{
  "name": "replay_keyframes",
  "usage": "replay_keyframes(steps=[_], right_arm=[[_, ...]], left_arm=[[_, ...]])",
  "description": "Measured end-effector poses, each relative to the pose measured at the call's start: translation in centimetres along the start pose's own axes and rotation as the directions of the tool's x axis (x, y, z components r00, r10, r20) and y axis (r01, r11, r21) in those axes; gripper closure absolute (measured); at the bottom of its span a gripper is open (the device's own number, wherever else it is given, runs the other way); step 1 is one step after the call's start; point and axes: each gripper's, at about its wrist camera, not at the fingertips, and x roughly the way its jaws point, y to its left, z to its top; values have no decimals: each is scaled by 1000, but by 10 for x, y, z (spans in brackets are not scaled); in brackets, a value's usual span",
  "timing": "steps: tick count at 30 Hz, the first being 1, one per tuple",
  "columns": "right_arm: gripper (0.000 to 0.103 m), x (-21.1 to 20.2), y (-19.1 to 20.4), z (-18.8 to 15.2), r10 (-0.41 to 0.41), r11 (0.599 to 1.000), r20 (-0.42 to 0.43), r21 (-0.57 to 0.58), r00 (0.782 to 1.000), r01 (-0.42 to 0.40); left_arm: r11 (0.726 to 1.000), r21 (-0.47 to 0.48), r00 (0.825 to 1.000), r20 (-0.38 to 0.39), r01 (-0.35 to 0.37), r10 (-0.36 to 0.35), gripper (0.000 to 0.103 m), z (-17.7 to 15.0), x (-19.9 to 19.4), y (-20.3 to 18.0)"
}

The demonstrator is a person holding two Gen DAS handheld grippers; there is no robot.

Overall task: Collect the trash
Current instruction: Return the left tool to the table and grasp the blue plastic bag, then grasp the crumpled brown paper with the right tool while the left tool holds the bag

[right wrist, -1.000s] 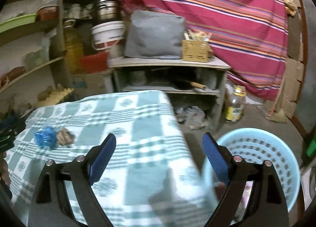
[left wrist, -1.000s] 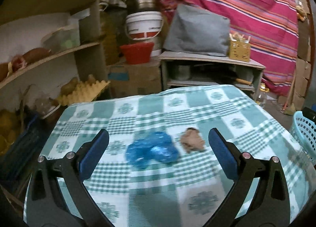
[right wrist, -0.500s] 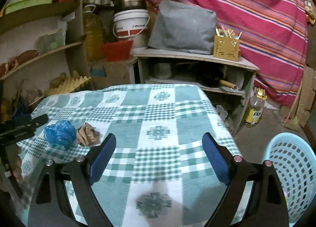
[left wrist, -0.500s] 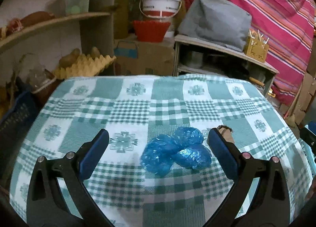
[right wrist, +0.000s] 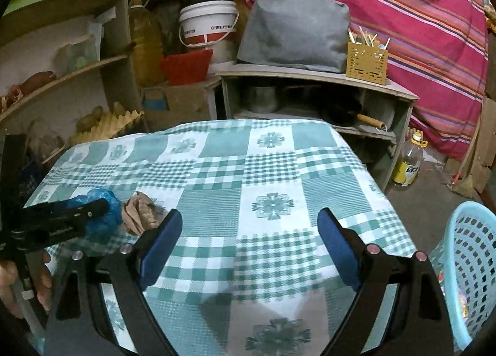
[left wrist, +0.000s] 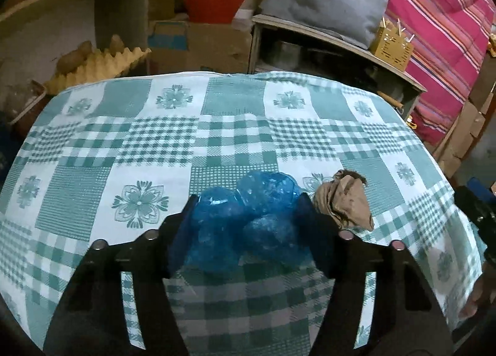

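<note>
A crumpled blue plastic wad [left wrist: 248, 219] lies on the green-checked tablecloth [left wrist: 148, 139]. My left gripper [left wrist: 246, 216] straddles the wad, its jaws closing, and both pads touch the wad's sides. A crumpled brown paper ball [left wrist: 344, 204] sits just right of the wad, outside the fingers. In the right wrist view the blue wad [right wrist: 104, 211] and the brown paper ball [right wrist: 139, 210] show at the left. My right gripper [right wrist: 249, 225] hangs open over the cloth's near right part, with nothing between its fingers.
A light blue plastic basket [right wrist: 465, 263] stands on the floor right of the table. Behind the table are a low shelf [right wrist: 310, 77] with a grey bag, a white bucket [right wrist: 207, 24], a red tub and wall shelves. A hand [right wrist: 9, 281] shows at lower left.
My left gripper has come down and forward over the blue wad, and its jaws have closed from wide apart onto the wad's sides. The right gripper has swung left, away from the basket.
</note>
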Motion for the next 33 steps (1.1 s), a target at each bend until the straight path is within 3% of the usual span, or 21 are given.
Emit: replay_keyframes(steps=[4,9,15,23,31,33], right_arm=[[16,5,16,-1,15,1000,-3,-6,1000,-15],[16,10,39,-3,32,999,-9,-38,999,-32],[16,23,65,-3,46,996,-50,-72,998,-50],[16,48,97,0,67,991,-108,-106,992,-79],[17,72,110,0,46,987,-186,-144,982,-73],[21,75,110,0,50,987,-197,-143,979,-79]], left_arm=[[999,44,1000,9,11,-11,64,-1,-6,-3],[997,60,998,46,-41,38,72,-1,-24,10],[995,0,987,125,-101,100,73,5,-58,45],[976,-33,948,231,-217,219,73,9,-101,79],[973,-67,940,253,-220,230,73,12,-110,94],[973,-66,939,255,-223,232,73,12,-109,94]])
